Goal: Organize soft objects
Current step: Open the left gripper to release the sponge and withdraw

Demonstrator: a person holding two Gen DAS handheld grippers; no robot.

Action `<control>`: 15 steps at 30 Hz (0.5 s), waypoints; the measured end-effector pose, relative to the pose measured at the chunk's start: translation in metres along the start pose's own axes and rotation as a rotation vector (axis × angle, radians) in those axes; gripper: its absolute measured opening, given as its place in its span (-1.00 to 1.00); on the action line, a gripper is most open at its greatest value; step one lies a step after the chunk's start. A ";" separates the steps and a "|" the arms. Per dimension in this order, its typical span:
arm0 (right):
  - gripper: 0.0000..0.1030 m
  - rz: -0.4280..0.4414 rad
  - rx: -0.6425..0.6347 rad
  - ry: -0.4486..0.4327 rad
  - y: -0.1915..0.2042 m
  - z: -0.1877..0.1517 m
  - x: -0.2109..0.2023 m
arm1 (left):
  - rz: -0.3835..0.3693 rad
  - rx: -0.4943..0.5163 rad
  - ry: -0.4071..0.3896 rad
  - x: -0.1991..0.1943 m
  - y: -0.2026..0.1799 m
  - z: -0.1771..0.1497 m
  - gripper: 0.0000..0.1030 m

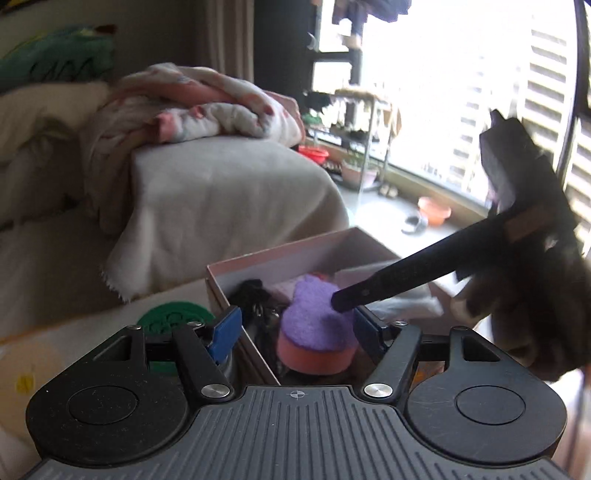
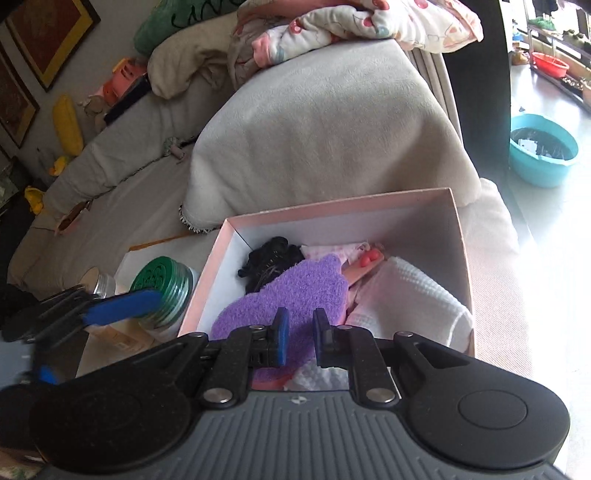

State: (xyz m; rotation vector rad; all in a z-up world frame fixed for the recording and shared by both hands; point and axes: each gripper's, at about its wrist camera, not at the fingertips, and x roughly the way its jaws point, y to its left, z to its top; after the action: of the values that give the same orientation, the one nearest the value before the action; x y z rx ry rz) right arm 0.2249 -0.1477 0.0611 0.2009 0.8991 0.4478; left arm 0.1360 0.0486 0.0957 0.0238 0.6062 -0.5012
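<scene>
A purple sponge (image 2: 291, 295) with a pink foam base (image 1: 316, 356) is seen lying in the pink box (image 2: 343, 208), toward its near left part, its fuzzy purple face turned up. Inside the box, a black bundle (image 2: 267, 260) is found just behind the sponge, against the left wall, and a folded white cloth (image 2: 417, 295) is laid to the right of the sponge, touching it. A pale pink cloth (image 2: 332, 251) and a small orange-red piece (image 2: 369, 258) are tucked behind the sponge, between the bundle and the white cloth. The right gripper (image 2: 299, 336) is held over the near edge of the box, its blue-padded jaws parted by a narrow gap with nothing pinched between them; the sponge is seen through that gap, and whether it is touched cannot be told. The left gripper (image 1: 295, 328) is spread wide at the box's near left corner, one finger outside the left wall and the other over the inside, with nothing held. A green-lidded jar (image 2: 162, 288) is stood just outside the left wall of the box. Behind the box, a grey blanket (image 2: 325, 129) is draped over a sofa arm, and a crumpled floral quilt (image 2: 362, 22) is piled on top of it. A teal basin (image 2: 543, 151) is set on the floor well to the right of the box.
</scene>
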 end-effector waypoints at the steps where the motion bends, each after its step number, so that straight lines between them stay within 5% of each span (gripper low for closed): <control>1: -0.73 0.002 -0.009 -0.001 0.003 0.000 -0.002 | -0.040 -0.024 0.024 0.002 0.001 0.000 0.39; 5: -0.67 -0.007 -0.056 -0.059 0.011 -0.003 -0.042 | -0.105 -0.004 0.101 0.009 -0.017 -0.008 0.29; 9: -0.20 -0.121 -0.138 -0.063 0.019 -0.020 -0.069 | -0.078 -0.022 0.086 0.003 -0.024 -0.017 0.11; 15: -0.39 -0.176 -0.069 0.059 0.008 -0.034 -0.030 | 0.019 -0.098 -0.060 -0.049 -0.026 -0.043 0.11</control>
State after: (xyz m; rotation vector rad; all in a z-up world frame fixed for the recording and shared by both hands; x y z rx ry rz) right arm 0.1790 -0.1549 0.0645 0.0451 0.9485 0.3218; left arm 0.0666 0.0542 0.0906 -0.0784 0.5708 -0.4519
